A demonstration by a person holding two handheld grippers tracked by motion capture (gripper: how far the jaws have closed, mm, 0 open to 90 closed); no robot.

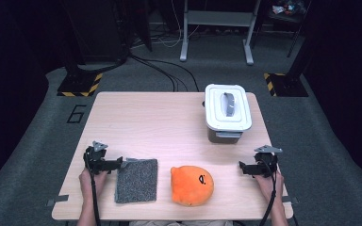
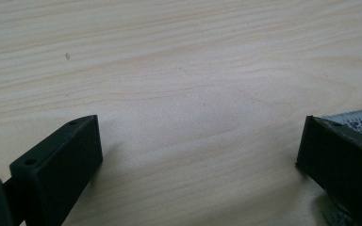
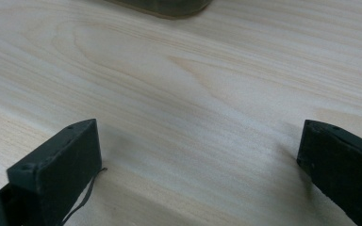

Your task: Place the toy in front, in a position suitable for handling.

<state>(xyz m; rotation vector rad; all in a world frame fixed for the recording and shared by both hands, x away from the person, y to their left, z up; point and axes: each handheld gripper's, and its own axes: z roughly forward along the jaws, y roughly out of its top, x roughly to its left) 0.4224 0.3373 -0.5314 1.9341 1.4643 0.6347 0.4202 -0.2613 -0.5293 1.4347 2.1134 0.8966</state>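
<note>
My left gripper (image 1: 102,161) rests low on the wooden table (image 1: 160,122) near its front left, held by a hand. In the left gripper view its jaws (image 2: 197,129) stand wide open over bare wood, and the right jaw touches the edge of a grey cloth (image 2: 358,120). The grey cloth (image 1: 136,180) lies flat just right of that gripper. An orange plush toy (image 1: 192,185) sits at the front centre. My right gripper (image 1: 258,165) is at the front right, open (image 3: 197,129), with nothing between its jaws.
A container with a white lid and grey handle (image 1: 227,112) stands at the back right of the table; its base edge (image 3: 165,5) shows ahead of the right gripper. Beyond the table are cables, stands and a grey floor.
</note>
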